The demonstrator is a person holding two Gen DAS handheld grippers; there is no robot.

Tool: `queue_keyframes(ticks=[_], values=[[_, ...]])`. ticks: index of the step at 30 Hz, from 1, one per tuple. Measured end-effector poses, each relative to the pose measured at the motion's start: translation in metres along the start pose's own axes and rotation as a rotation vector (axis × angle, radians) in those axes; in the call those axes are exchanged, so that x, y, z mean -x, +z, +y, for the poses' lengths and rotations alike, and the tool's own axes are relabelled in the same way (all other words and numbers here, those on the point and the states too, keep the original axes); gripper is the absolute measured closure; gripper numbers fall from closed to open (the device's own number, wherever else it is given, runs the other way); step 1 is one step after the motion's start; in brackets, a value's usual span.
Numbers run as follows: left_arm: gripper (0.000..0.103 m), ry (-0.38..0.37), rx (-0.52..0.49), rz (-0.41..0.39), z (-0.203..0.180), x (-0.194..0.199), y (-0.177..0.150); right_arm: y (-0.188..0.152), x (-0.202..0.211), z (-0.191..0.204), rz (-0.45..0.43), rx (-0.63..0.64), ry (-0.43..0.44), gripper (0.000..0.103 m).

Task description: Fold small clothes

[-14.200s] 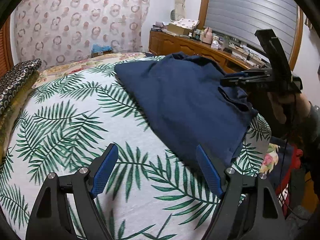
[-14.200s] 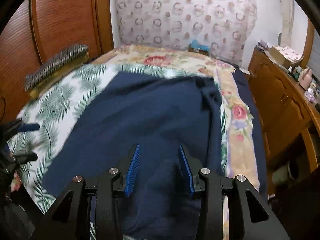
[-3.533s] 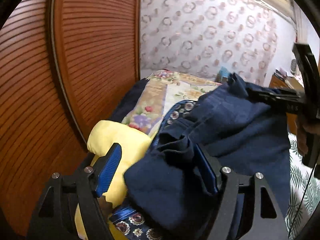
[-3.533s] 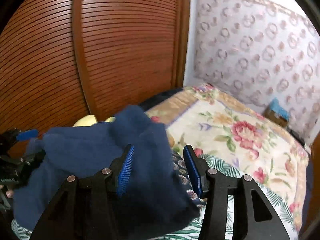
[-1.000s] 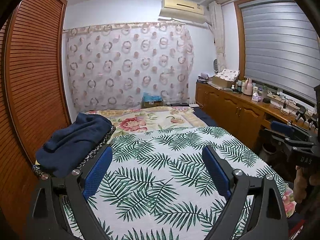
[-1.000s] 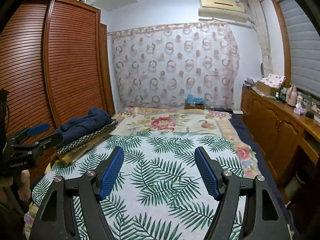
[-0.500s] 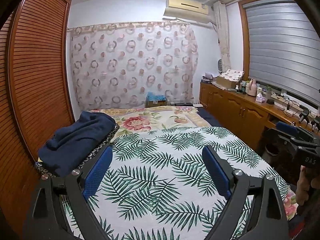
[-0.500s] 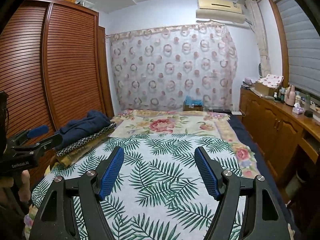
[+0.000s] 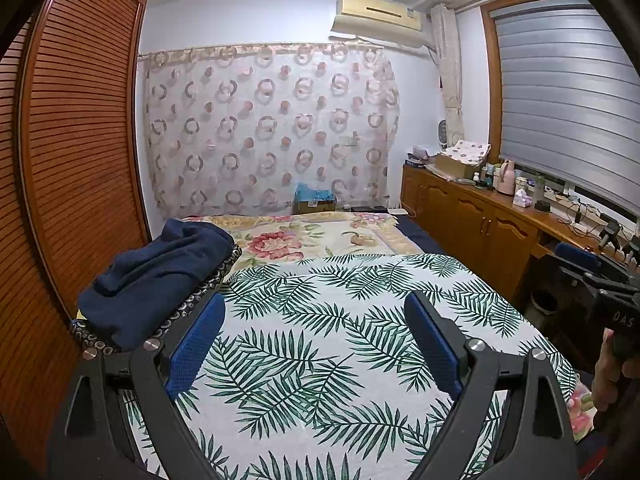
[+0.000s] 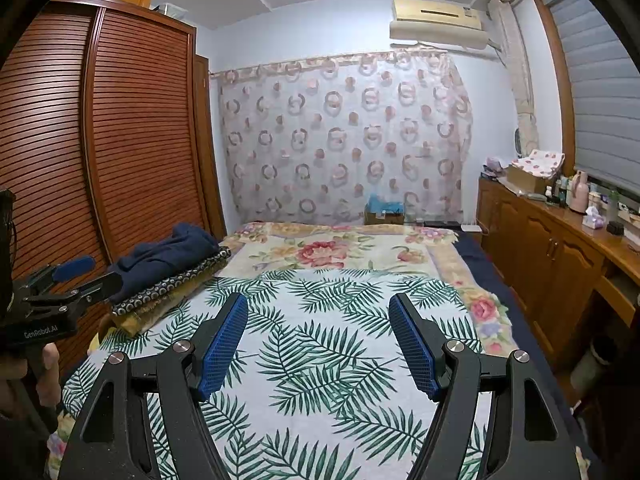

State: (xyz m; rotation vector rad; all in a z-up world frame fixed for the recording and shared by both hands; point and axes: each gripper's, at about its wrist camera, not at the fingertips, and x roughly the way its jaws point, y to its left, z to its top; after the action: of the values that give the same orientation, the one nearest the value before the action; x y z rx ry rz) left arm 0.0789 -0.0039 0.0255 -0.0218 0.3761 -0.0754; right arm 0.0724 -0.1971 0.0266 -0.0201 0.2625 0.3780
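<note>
navy garment (image 9: 156, 276) folded atop patterned cushion (image 10: 176, 280)

You're in a home bedroom: a bed (image 9: 320, 320) fills the middle, wardrobe (image 9: 80, 160) at 9 o'clock, curtain (image 9: 272, 128) at 12, cabinets (image 9: 472, 216) at 3.

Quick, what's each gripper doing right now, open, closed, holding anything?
Left gripper: open, holding nothing, over the bed.
Right gripper: open, holding nothing.
</note>
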Motion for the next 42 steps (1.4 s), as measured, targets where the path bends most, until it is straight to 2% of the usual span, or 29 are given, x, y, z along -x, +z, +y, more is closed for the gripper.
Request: queue_keyframes(ticks=[42], values=[[0.011,0.000,0.000,-0.002,-0.0001,-0.0001,-0.0025,0.0000,-0.0003,-0.0063,-0.007,-0.002,0.001,0.028]])
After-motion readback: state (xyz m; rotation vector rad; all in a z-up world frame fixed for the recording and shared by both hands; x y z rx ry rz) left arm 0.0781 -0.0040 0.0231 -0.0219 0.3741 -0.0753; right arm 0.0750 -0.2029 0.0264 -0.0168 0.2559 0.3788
